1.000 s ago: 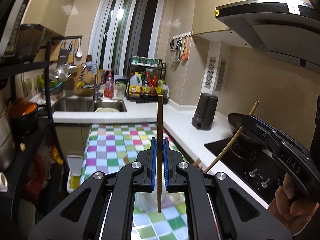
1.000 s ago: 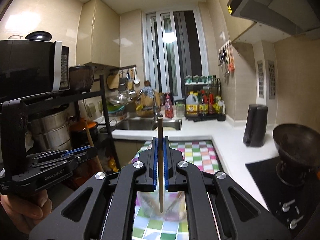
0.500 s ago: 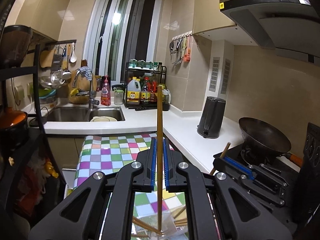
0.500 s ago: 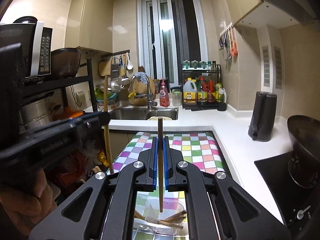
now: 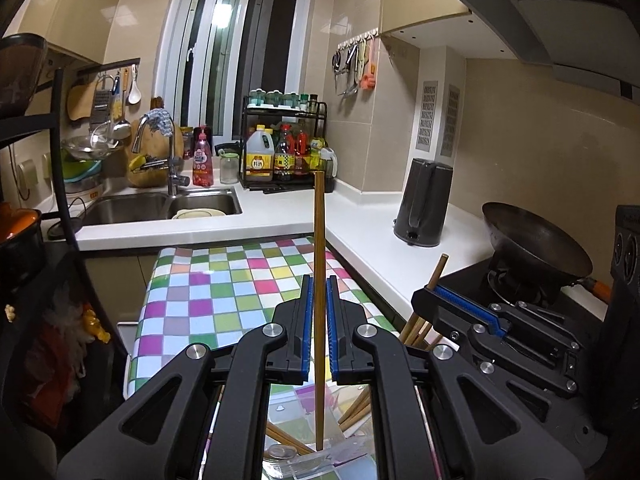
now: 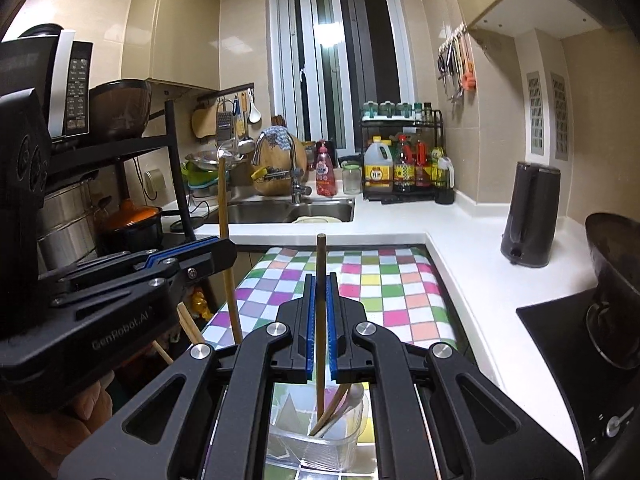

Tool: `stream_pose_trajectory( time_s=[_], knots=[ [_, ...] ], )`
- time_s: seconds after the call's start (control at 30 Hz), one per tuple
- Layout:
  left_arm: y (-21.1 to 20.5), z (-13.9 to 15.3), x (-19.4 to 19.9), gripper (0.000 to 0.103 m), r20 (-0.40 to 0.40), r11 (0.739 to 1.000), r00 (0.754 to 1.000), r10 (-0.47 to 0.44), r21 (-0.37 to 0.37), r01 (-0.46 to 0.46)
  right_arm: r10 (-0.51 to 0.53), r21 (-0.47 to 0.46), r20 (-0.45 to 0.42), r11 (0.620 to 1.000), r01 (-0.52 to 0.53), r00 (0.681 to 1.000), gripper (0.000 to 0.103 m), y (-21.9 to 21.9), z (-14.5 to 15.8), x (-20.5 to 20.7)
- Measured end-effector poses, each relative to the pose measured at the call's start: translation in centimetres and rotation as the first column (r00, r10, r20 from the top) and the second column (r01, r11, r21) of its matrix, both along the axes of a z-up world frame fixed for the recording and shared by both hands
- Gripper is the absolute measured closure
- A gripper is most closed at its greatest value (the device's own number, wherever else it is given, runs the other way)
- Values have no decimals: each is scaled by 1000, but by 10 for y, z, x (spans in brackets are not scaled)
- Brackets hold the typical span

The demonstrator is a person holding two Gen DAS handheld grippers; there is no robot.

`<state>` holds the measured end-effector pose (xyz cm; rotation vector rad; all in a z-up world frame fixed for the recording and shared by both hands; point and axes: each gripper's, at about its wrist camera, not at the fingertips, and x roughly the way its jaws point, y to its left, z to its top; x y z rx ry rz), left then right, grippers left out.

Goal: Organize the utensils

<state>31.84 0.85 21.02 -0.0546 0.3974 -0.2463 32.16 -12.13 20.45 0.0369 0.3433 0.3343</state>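
Observation:
My left gripper is shut on a wooden chopstick held upright; its lower tip hangs over a clear plastic container with other chopsticks in it. My right gripper is shut on a second wooden chopstick, whose lower end reaches into the clear container holding several chopsticks and a pale spoon. The right gripper shows in the left wrist view at the right. The left gripper shows in the right wrist view at the left.
The container stands on a table with a checkered cloth. A white counter carries a dark kettle, a condiment rack and a sink. A wok sits on the stove at right. A black shelf rack stands at left.
Both grippers have dropped toward the clear container with their chopsticks. The right chopstick's lower end now sits inside the container, and the two grippers have come closer together.

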Motion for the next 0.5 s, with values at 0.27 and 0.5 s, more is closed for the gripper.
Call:
stream_pose_trajectory(
  time_s=[0.27,0.5],
  knots=[
    [-1,-23,8,85,-90,999,996,6,37,-3,33,-55,-81,998,-37,996,91,10,-16,8],
    [18,16,-36,60,-4,998,998,56,-2,-56,-7,-31,-34,999,6,999,64,-7,8,-20]
  ],
)
